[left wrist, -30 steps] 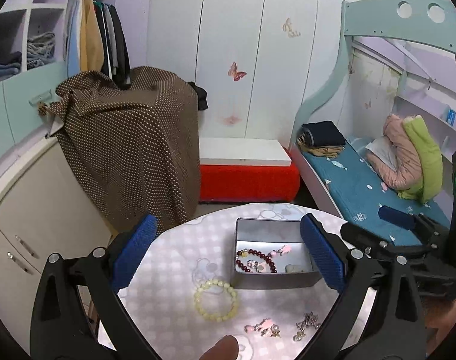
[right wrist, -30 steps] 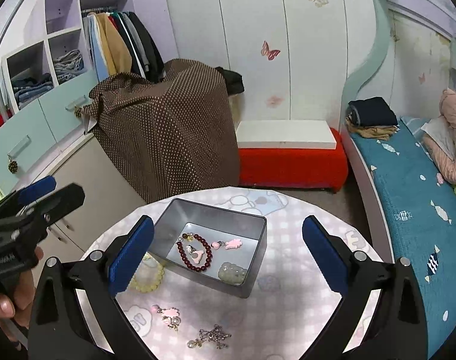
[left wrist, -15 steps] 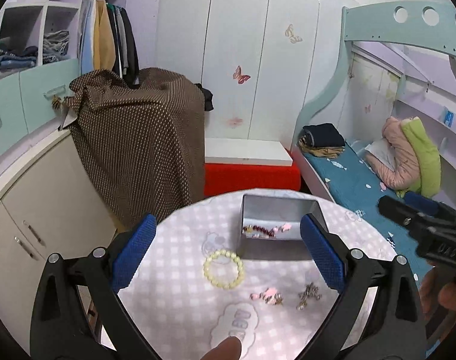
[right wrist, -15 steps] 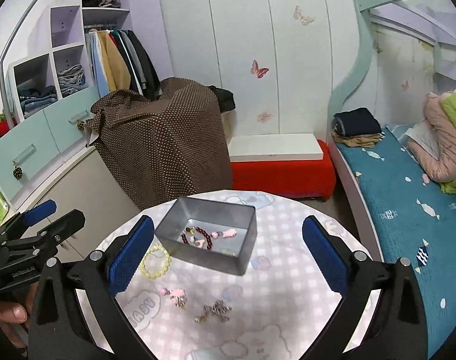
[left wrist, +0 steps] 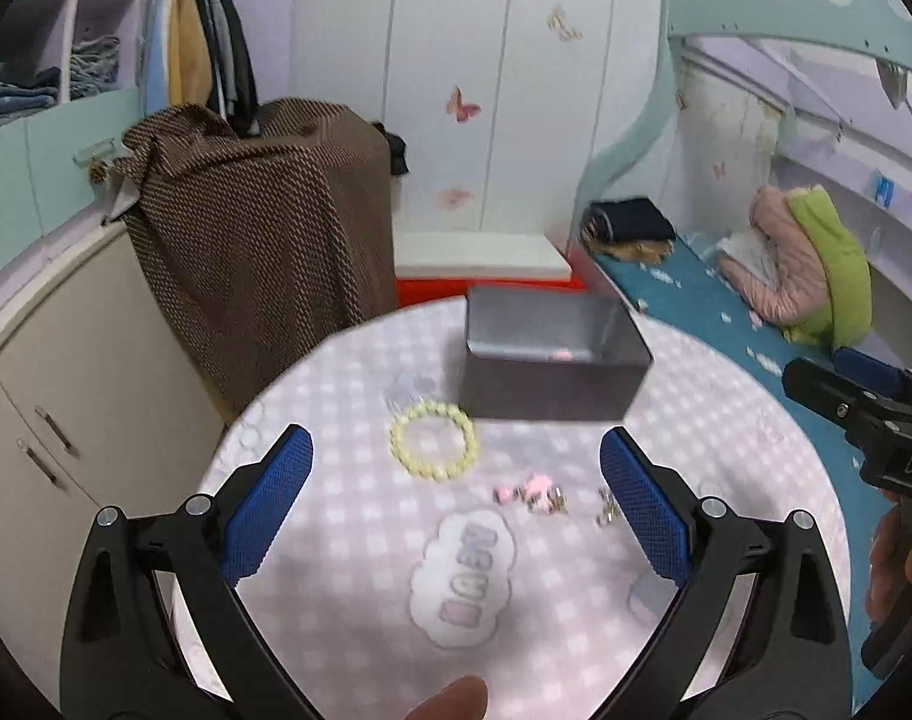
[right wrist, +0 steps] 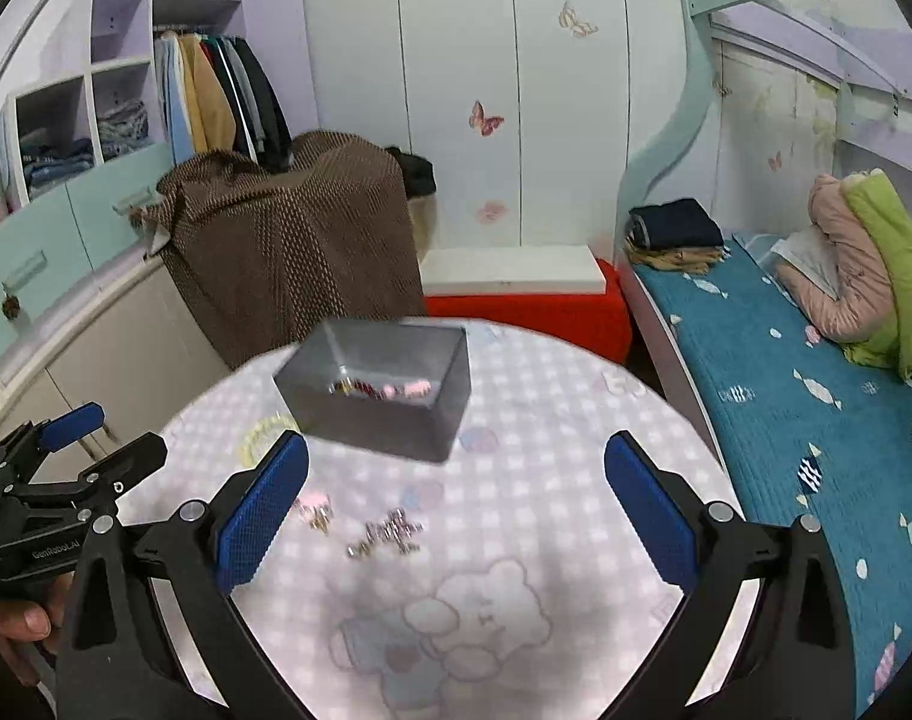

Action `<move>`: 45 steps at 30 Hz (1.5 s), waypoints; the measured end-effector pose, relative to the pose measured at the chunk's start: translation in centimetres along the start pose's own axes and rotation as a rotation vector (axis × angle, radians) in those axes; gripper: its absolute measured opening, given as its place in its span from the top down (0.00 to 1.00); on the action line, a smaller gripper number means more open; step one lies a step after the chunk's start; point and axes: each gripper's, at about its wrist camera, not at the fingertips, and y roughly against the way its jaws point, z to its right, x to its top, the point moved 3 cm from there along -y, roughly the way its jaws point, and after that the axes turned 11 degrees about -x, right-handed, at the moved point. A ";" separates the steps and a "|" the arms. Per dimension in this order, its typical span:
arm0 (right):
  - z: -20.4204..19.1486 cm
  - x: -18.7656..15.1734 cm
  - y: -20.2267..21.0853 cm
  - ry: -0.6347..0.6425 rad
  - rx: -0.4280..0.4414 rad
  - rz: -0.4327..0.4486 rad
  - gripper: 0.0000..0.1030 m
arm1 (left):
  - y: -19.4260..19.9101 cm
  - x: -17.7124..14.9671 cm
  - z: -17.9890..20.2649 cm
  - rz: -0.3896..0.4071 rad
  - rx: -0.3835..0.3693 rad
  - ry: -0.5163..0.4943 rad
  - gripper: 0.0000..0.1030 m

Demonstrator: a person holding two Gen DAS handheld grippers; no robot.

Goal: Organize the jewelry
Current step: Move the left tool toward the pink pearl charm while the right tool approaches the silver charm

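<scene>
A grey metal box (left wrist: 549, 360) stands on a round table with a pink checked cloth (left wrist: 348, 570). In the right wrist view the box (right wrist: 384, 402) holds a dark red bead bracelet (right wrist: 360, 389) and pink pieces (right wrist: 417, 387). A pale yellow bead bracelet (left wrist: 433, 443) lies in front of the box. Pink charms (left wrist: 531, 491) and a silver charm (right wrist: 387, 531) lie nearer. My left gripper (left wrist: 456, 504) is open and empty, back from the bracelet. My right gripper (right wrist: 456, 498) is open and empty above the table's near half.
A brown dotted cloth over furniture (left wrist: 264, 222) stands behind the table at left. A red bench with a white top (right wrist: 516, 288) is behind. A bunk bed with a blue mattress (right wrist: 786, 372) is at right. Cabinets (left wrist: 42, 390) line the left.
Both grippers have pulled back and dropped lower, so the box looks farther away and its inside is less visible. The jewelry has not moved. Both grippers stay open.
</scene>
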 end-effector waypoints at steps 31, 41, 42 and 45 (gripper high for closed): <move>0.5 -5.5 -4.9 0.021 0.015 -0.214 0.07 | -12.7 -4.9 0.0 -0.289 0.018 0.021 0.18; -1.5 -5.6 -6.9 0.095 0.048 -0.250 0.07 | -11.8 -5.0 -1.4 -0.287 -0.001 0.038 0.36; -1.8 -5.6 -7.1 0.104 0.051 -0.255 0.07 | -11.8 -4.9 -1.2 -0.287 0.001 0.033 0.36; -2.9 -5.7 -7.5 0.128 0.093 -0.270 0.07 | -11.7 -5.0 -1.1 -0.283 -0.002 0.023 0.48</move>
